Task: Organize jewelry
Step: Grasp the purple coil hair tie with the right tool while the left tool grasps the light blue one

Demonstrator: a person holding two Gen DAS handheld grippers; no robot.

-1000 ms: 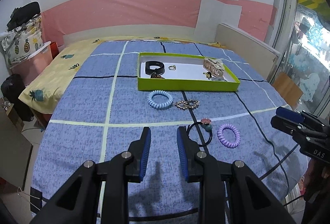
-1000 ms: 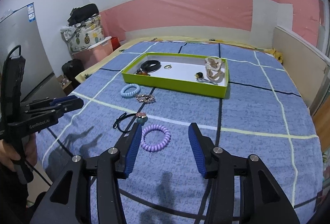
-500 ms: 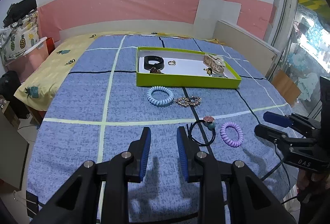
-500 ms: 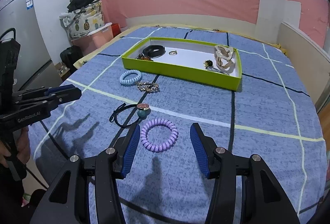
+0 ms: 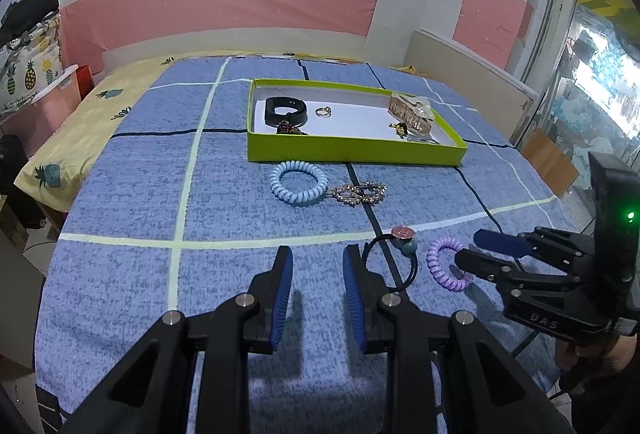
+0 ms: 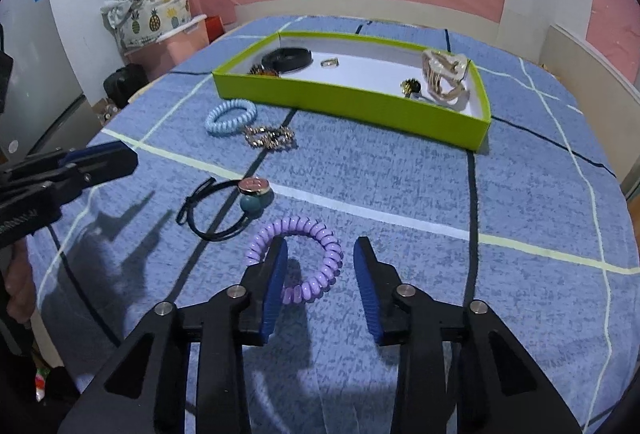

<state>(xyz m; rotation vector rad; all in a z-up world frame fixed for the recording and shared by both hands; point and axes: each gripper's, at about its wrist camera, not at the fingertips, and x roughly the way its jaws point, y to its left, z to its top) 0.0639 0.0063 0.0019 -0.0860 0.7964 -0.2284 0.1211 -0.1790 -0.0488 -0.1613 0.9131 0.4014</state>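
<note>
A green tray (image 6: 352, 104) (image 5: 352, 150) on the blue bed holds a black band (image 6: 288, 56), a ring (image 6: 330, 63), a beige hair claw (image 6: 444, 74) and small pieces. In front lie a light blue coil tie (image 6: 231, 116), a rhinestone clip (image 6: 270, 137), a black elastic with beads (image 6: 252, 194) and a purple coil tie (image 6: 316, 238) (image 5: 436, 262). My right gripper (image 6: 320, 254) (image 5: 472, 250) is open, low over the purple tie, its left finger inside the ring. My left gripper (image 5: 317, 264) (image 6: 120, 158) is open and empty above the bedspread.
The bed's left edge drops to a yellow sheet (image 5: 80, 130) and bags (image 6: 156, 10) on a pink box. A beige board (image 5: 460, 74) and a glass door (image 5: 600, 82) stand on the right. The blue bedspread (image 6: 520, 194) stretches right of the tray.
My right gripper has moved forward and down onto the purple coil tie, straddling its near right part. My left gripper has drifted slightly; the jewelry has not moved.
</note>
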